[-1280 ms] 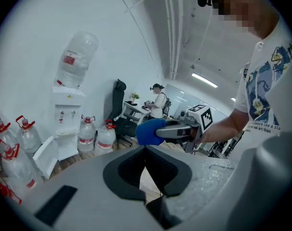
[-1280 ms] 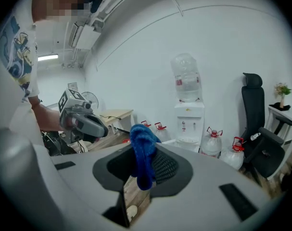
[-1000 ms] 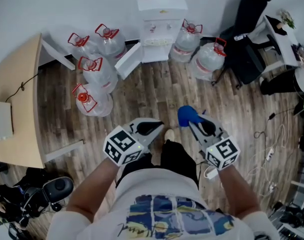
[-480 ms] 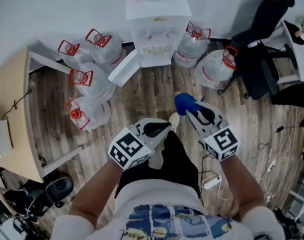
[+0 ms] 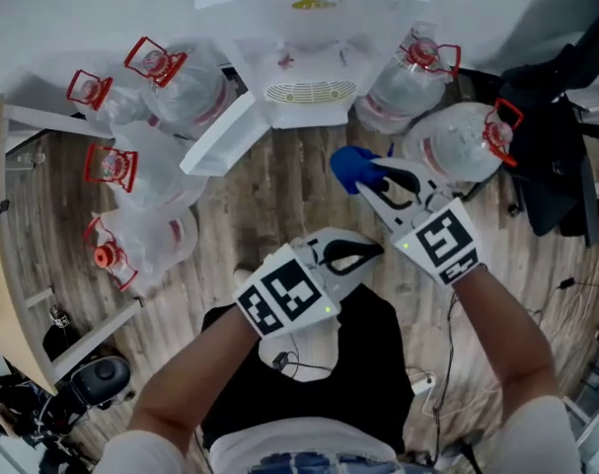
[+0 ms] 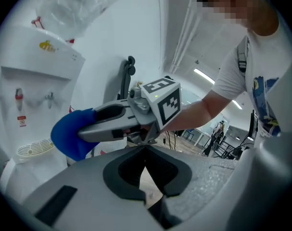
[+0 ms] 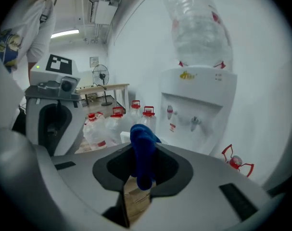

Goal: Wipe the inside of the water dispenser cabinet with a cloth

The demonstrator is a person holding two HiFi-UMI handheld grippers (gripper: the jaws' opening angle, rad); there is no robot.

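The white water dispenser [image 5: 309,28] stands at the top of the head view, and its lower cabinet door [image 5: 220,131] hangs open to the left. My right gripper [image 5: 365,178] is shut on a blue cloth [image 5: 350,166], a short way in front of the dispenser's drip grille. The cloth [image 7: 143,153] hangs bunched between the jaws of the right gripper [image 7: 142,177], with the dispenser [image 7: 196,105] ahead. My left gripper [image 5: 376,251] sits lower, jaws shut and empty. In the left gripper view, that gripper [image 6: 145,149] points at the cloth [image 6: 71,134]. The cabinet's inside is hidden.
Several clear water bottles with red handles lie on the wooden floor left of the dispenser [image 5: 171,77], and more stand to its right [image 5: 457,141]. A black office chair [image 5: 556,156] is at the far right. Cables trail on the floor at the lower right [image 5: 447,363].
The view has closed in on the dispenser. Both grippers moved forward, and the right one carried the blue cloth up near the dispenser's front. The left stayed shut.
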